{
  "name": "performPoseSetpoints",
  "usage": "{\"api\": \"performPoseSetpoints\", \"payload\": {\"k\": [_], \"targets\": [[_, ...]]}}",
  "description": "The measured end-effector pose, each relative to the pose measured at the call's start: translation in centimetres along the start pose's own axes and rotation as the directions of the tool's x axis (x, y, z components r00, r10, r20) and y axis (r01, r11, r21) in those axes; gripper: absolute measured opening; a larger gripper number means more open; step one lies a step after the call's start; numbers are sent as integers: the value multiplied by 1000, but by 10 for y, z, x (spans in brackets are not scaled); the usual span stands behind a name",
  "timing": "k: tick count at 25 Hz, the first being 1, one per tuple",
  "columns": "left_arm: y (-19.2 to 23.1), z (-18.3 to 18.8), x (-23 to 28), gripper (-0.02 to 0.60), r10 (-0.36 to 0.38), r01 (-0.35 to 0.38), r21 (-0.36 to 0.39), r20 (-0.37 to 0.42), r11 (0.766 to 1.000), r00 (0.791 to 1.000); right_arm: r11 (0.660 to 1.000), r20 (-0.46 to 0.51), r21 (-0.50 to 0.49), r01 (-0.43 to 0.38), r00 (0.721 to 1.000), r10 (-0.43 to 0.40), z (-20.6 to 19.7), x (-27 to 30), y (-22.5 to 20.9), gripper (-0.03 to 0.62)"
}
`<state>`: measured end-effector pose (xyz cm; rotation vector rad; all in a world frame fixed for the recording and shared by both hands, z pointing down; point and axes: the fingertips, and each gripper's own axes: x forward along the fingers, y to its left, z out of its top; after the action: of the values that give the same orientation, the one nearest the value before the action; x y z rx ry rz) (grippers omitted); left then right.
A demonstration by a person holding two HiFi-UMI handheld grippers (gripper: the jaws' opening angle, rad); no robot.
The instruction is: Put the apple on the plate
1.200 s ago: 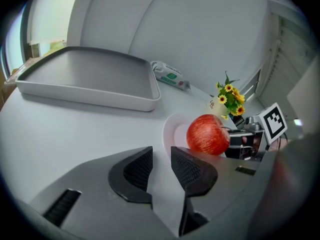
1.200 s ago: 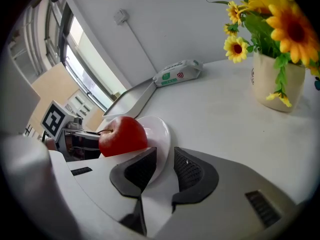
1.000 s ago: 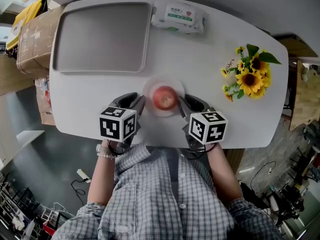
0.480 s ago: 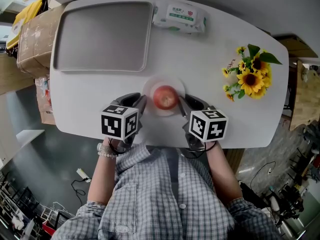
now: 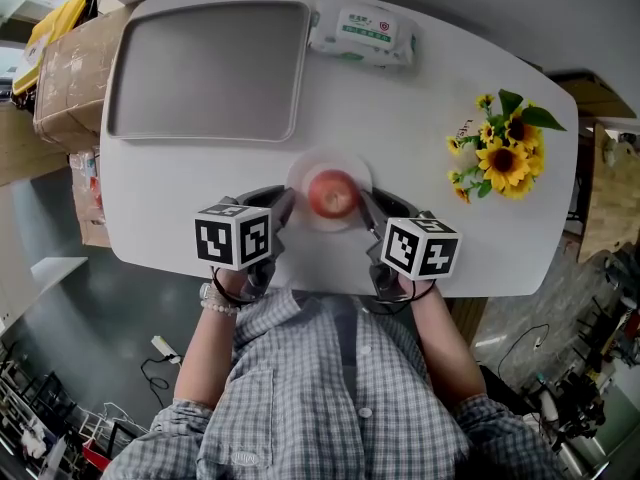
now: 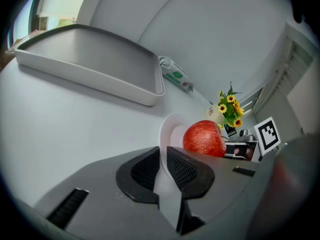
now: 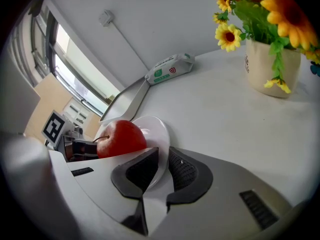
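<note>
- apple [image 5: 333, 192] sits on the small white plate [image 5: 298, 180], at the near middle of the desk [image 5: 420, 98]; judging by that, the placing is already done.
- left tongs [image 5: 278, 208] are narrow and nipped on the plate's left rim. The left gripper view shows the thin white edge running between the ribbed pads.
- right tongs [image 5: 370, 213] are the same on the right rim: narrow, with the plate edge between the pads, not on the apple.
- change over the last second: almost none. Apple and plate are in the same spot, and both tongs stay on the rim.
- only the left marker cube [image 5: 235, 236] has shifted a bit left and turned.
- we read that as a hold on the plate, not a fresh grasp. The apple needs no more moving; lifting or sliding the plate might follow, but we can't say.
- hard to tell: whether the plate rests flat on the desk or is raised a touch. No view shows its underside.
- the tong bodies cover the near part of the rim in the head view and fill the lower half of both gripper views.
- the apple's base is hidden behind the tongs in both gripper views.
- far side: grey tray [image 5: 205, 68] at far left, wipes pack [image 5: 362, 30] beside it, sunflowers [image 5: 505, 153] at right, all well apart from the plate.
</note>
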<state>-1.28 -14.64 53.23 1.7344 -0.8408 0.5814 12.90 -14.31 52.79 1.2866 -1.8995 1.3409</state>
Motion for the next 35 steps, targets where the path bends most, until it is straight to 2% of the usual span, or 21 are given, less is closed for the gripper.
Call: {"api": "performPoseSetpoints", "payload": {"k": [6,13,27,35], "targets": [[1,1,1,40,-8,6,-111,-23,994,1000,998,-5,58,10,1000,-10,0,0,-1,69],[3,1,1,35,-22,13,-205,-40,979,999,994,-6,112,4,1000,-4,3,-1,0,60],[5,3,-9,35,-43,33,-273,-33,961,999,994,-1,113,5,1000,-5,15,-2,10,58],[7,11,-27,35,-55,48,-305,-16,951,998,991,5,134,-23,1000,22,26,-5,26,55]]}}
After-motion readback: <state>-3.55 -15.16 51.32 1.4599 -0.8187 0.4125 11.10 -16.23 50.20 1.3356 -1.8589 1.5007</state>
